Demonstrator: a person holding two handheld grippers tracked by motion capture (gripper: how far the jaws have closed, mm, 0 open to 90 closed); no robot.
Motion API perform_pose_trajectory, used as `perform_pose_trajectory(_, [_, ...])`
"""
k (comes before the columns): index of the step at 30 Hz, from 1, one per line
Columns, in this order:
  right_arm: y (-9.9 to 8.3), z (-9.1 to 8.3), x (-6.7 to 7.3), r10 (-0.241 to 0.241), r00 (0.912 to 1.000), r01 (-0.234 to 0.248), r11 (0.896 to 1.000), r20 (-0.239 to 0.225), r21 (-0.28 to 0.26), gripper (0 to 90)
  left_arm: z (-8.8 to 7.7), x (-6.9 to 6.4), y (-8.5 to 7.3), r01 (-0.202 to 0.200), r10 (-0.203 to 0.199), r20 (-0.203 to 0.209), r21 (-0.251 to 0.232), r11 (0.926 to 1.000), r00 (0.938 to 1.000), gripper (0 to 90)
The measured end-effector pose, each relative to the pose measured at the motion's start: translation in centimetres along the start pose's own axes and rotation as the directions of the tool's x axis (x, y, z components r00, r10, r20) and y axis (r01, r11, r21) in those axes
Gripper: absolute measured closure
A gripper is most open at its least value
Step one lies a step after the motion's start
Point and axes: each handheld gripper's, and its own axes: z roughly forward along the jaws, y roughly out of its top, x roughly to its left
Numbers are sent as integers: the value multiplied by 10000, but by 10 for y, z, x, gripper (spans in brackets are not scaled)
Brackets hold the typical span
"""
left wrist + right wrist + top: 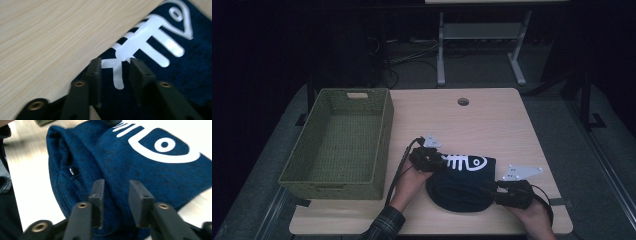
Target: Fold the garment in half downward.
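Left gripper (430, 159): black body, grey three-cornered plate on top with small dark holes, black cable trailing back beside a plaid sleeve (384, 225). Right gripper (507, 192): same black build, larger pale plate, black cable looping at the wrist. Both gripper views: matte black jaws, flat rectangular pads, brass-coloured rivets at the link pivots.

No words, numbers or brand names can be read anywhere. The one sign is a white fish-skeleton print (467, 162) on the dark blue folded garment (462, 187) lying on the table (492, 120): a pointed head with a ringed eye, a spine and ribs. A small dark tag (73, 171) sits at the garment's fold, too small to read.
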Motion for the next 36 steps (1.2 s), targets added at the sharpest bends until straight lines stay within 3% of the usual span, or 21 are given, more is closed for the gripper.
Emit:
perform_pose_trajectory(3, [-2,-6,-4,120,9991,-114,9998,409,-155,539,-6,-1,0,212,-211,65,-217,9995,9998,449])
perform_pose_trajectory(11, [-9,-27,-17,405,9904,-322,9974,1318,-646,390,-23,-2,-5,613,-616,-23,-608,9963,9981,264])
perform_pose_trajectory(15, [-15,-36,-24,634,9834,-505,9956,1703,-788,329,-27,-2,-10,652,-655,-46,-459,9968,9978,203])
perform_pose_trajectory(23, [-33,-42,-35,1088,9671,-1008,9938,2299,-466,155,-31,-1,-19,725,-729,-104,-333,9968,9973,171])
perform_pose_trajectory(30, [-45,-32,-43,1347,9519,-1421,9898,2751,70,109,-28,2,-25,951,-954,-57,-320,9949,9954,163])
perform_pose_trajectory(36, [-50,-19,-44,1217,9499,-1447,9877,2878,598,27,-21,1,-30,924,-924,-40,-12,9957,9957,161])
